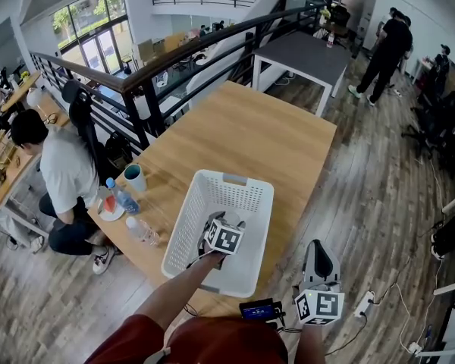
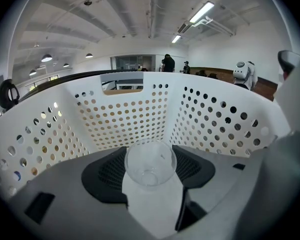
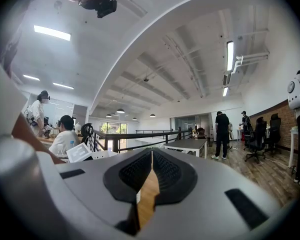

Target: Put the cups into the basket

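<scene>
gripping a clear cup [image 2: 150, 170] inside the basket [image 2: 217, 116]: left hand-held gripper [image 2: 150, 159]

— Quick count, go. Baskets?
— One white perforated basket [image 1: 183, 233].
— Cups?
— One clear plastic cup [image 2: 150, 165]. Out left there's one teal mug [image 1: 135, 177].
— Bottles?
— Two: a blue-capped bottle [image 1: 122, 198] and a clear bottle [image 1: 142, 231] nearer. One small white plate [image 1: 110, 209] between them.
— Tables?
— Two: the wooden table [image 1: 250, 135], near, and a grey table [image 1: 307, 51], far.
— Grippers?
— Two: left gripper [image 2: 150, 156] and right gripper [image 3: 151, 156].
— People?
— One seated person [image 1: 61, 169] left, and at least one standing person [image 1: 384, 48] far right.
</scene>
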`<action>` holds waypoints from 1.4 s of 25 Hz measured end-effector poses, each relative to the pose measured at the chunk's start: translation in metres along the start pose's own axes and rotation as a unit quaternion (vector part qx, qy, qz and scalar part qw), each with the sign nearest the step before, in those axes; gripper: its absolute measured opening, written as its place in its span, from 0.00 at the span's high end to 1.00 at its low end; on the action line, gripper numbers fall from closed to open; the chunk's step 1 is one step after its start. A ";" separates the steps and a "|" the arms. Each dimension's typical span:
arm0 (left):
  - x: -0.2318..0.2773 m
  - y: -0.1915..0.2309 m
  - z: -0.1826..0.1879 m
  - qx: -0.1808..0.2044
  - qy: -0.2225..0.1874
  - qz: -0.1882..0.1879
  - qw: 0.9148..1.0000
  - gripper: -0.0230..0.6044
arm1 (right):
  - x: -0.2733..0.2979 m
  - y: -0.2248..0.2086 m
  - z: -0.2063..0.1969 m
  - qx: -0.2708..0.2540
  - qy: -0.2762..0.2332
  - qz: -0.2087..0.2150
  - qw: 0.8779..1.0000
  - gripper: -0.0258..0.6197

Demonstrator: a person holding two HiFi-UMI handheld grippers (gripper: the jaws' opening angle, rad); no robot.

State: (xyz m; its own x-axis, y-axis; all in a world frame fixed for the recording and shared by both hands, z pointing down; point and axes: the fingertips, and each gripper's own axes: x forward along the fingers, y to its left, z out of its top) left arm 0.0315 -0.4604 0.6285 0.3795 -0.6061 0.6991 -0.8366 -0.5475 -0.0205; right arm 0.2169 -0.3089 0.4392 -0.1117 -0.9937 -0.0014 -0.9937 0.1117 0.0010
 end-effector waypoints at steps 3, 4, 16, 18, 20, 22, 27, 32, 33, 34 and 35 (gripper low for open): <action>0.000 -0.001 -0.002 0.010 0.005 0.000 1.000 0.50 | -0.001 -0.001 0.000 0.001 0.000 -0.001 1.000 0.94; 0.000 -0.001 -0.002 0.013 0.006 0.000 1.000 0.50 | 0.000 -0.001 0.000 0.000 -0.001 0.000 1.000 0.94; 0.000 -0.001 -0.003 -0.003 -0.001 -0.010 1.000 0.49 | 0.000 0.001 -0.001 0.004 0.002 0.003 1.000 0.94; -0.001 -0.001 -0.001 -0.003 -0.004 -0.010 1.000 0.47 | 0.001 0.001 -0.001 0.005 0.002 0.002 1.000 0.94; -0.002 0.000 0.000 -0.004 -0.007 -0.010 1.000 0.45 | 0.001 0.001 -0.001 0.006 0.002 0.002 1.000 0.94; -0.001 0.001 0.000 -0.006 -0.007 -0.009 1.000 0.43 | 0.002 0.001 -0.002 0.008 0.002 0.002 1.000 0.94; -0.002 0.004 -0.001 -0.005 -0.003 -0.007 1.000 0.40 | 0.004 0.002 -0.002 0.006 0.000 0.006 1.000 0.94; -0.008 0.005 0.000 -0.002 -0.004 -0.011 1.000 0.40 | 0.001 0.000 -0.001 0.005 0.000 0.002 1.000 0.94; -0.009 0.005 0.000 -0.003 -0.005 -0.013 1.000 0.40 | 0.001 -0.001 -0.002 0.003 0.001 0.002 1.000 0.94; -0.010 0.005 0.001 -0.005 -0.008 -0.014 1.000 0.40 | 0.001 -0.001 -0.002 0.003 0.001 0.003 1.000 0.94; -0.011 0.005 0.002 -0.007 -0.010 -0.016 1.000 0.40 | 0.001 -0.002 -0.003 0.004 0.001 0.002 1.000 0.94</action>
State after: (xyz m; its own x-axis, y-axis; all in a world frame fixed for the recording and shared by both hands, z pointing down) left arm 0.0239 -0.4572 0.6195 0.4136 -0.6006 0.6842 -0.8296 -0.5583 0.0113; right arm 0.2183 -0.3104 0.4420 -0.1164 -0.9932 0.0015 -0.9932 0.1164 -0.0067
